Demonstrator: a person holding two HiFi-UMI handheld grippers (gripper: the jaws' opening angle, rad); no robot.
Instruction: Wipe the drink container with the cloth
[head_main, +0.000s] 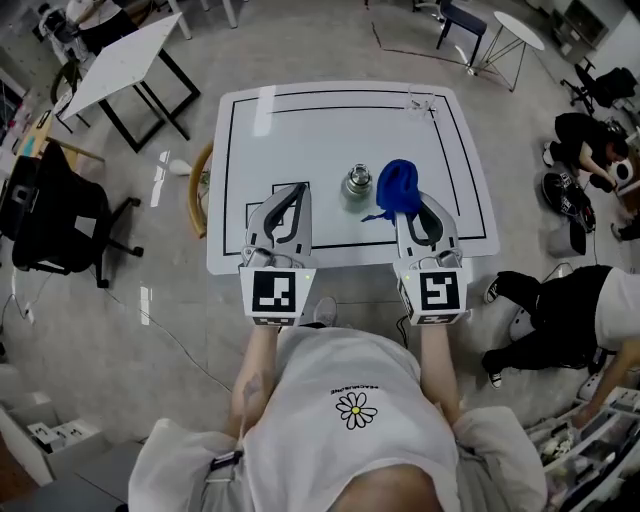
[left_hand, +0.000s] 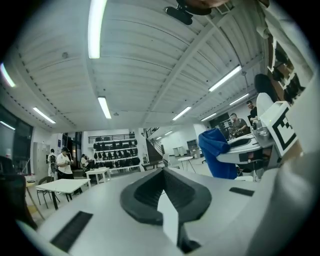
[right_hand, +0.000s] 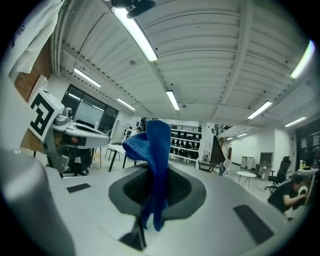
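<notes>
While blue cloth (head_main: 398, 186) hides its tips, right gripper (head_main: 408, 208) pinching it, left gripper (left_hand: 161, 171) pressed together

Long ceiling strip lights (left_hand: 97, 25) flood the room with bright, even white light, so shadows stay faint and soft. In the head view their glare shows as pale streaks on the glossy white table (head_main: 262, 110) and the floor (head_main: 160, 180). The 2 gripper views are fisheye, with ceiling lines bowed and the corners cut to black. Up close the left tongs (left_hand: 163, 172) look soft and smeared, while the blue cloth (right_hand: 156, 150) holds fair focus.
</notes>
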